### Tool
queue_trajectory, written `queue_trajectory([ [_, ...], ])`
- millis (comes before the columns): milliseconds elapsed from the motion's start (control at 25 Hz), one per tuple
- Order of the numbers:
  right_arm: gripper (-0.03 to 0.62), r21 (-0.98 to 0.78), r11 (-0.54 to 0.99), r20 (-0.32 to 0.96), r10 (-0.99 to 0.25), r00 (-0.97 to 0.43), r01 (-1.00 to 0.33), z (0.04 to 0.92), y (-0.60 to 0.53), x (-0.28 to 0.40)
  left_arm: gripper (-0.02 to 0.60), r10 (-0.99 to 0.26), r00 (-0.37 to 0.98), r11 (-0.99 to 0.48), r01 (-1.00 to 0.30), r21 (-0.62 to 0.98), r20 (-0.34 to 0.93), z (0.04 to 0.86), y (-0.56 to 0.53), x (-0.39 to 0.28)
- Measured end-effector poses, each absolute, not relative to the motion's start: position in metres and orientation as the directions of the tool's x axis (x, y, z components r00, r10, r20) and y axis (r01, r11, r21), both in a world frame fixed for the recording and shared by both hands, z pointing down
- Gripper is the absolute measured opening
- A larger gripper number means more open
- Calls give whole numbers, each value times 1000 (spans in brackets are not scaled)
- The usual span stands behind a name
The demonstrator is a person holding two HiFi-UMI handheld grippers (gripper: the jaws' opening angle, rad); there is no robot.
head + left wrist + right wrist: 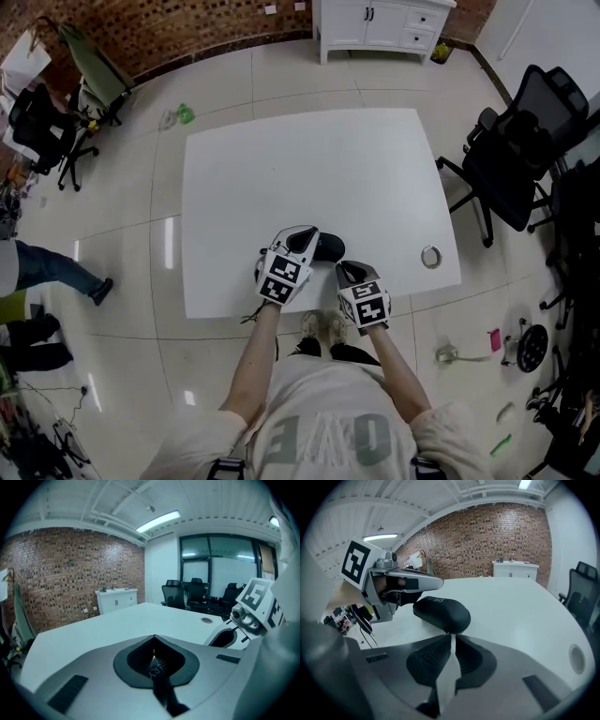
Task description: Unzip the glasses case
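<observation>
Right gripper: jaws drawn to a thin slit, tips right at the near end of the glasses case.
Left gripper: jaws together, nothing between them.
Glasses case: black, rounded, closed, between both grippers by the table's near edge.
Views: right gripper view alone shows the case's pale lettering; left gripper view misses the case.

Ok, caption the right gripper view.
Right gripper, jaws shut, at the end of a black glasses case on a white table.
</observation>
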State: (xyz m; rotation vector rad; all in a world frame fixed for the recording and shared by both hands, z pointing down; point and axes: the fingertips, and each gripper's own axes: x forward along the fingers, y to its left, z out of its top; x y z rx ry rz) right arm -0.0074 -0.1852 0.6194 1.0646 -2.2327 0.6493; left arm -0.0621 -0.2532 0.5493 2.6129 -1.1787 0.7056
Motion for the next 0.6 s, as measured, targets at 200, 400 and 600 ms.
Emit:
queue_trajectory([
  [200, 54, -147, 600, 705, -494, -508, -787, 626, -191, -13, -9, -595, 528, -698, -713, -65, 606, 565, -259, -55],
  [400, 54, -188, 600, 709, -465, -530, -778, 625, -192, -14, -9, -596, 537, -686, -727, -32, 598, 565, -262, -54],
  [600, 54, -238, 536, 731, -450, -513, -810, 628, -190, -18, -9, -597, 536, -676, -737, -15, 597, 562, -264, -58],
])
